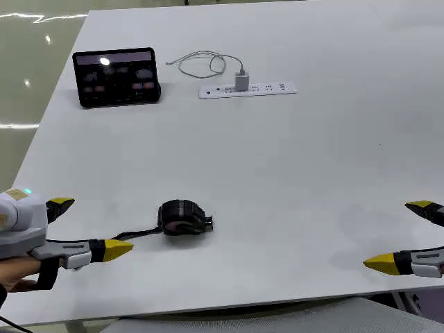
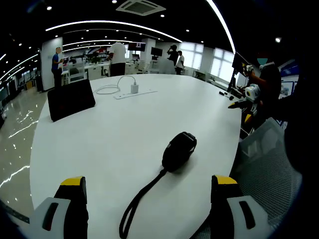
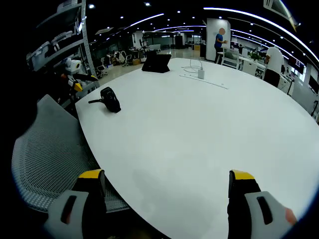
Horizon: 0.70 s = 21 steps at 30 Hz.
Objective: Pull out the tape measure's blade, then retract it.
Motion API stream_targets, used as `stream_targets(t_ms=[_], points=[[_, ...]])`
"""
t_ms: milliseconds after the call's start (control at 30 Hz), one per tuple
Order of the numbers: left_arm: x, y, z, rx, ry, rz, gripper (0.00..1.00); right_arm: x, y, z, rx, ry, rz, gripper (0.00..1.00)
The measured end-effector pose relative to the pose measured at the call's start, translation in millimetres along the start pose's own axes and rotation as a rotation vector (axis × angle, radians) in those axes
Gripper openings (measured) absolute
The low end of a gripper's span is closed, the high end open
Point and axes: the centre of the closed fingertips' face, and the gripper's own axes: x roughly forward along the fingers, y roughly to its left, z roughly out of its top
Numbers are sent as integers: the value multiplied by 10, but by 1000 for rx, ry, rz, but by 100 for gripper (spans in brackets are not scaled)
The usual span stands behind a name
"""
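Note:
A black tape measure [image 1: 183, 217] lies on the white table [image 1: 291, 159] near its front edge, with a black wrist strap [image 1: 136, 234] trailing to the left. The left gripper view has the tape measure [image 2: 179, 150] just ahead of the jaws and the strap [image 2: 138, 202] between them. My left gripper [image 1: 90, 227] is open, a short way left of the tape measure. Far to the right, my right gripper [image 1: 406, 236] is open over the table's front edge. Its own view places the tape measure [image 3: 110, 99] well off to the left. No blade is pulled out.
A dark tablet [image 1: 116, 76] stands at the back left of the table. A white power strip [image 1: 247, 89] with a plugged charger and cable lies at the back middle. A grey mesh chair [image 3: 50, 154] stands by the table's near edge. People stand in the room beyond.

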Motion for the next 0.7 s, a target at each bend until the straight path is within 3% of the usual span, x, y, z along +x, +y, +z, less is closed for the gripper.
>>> stream_targets(t_ms=[367,700], points=[[4,-19,-17,-16,-5,-9,100,3,5,-18,6,7,9,98],[0,9,-4,27,-9,6,100,11,12,-11,-2,3,10,99]])
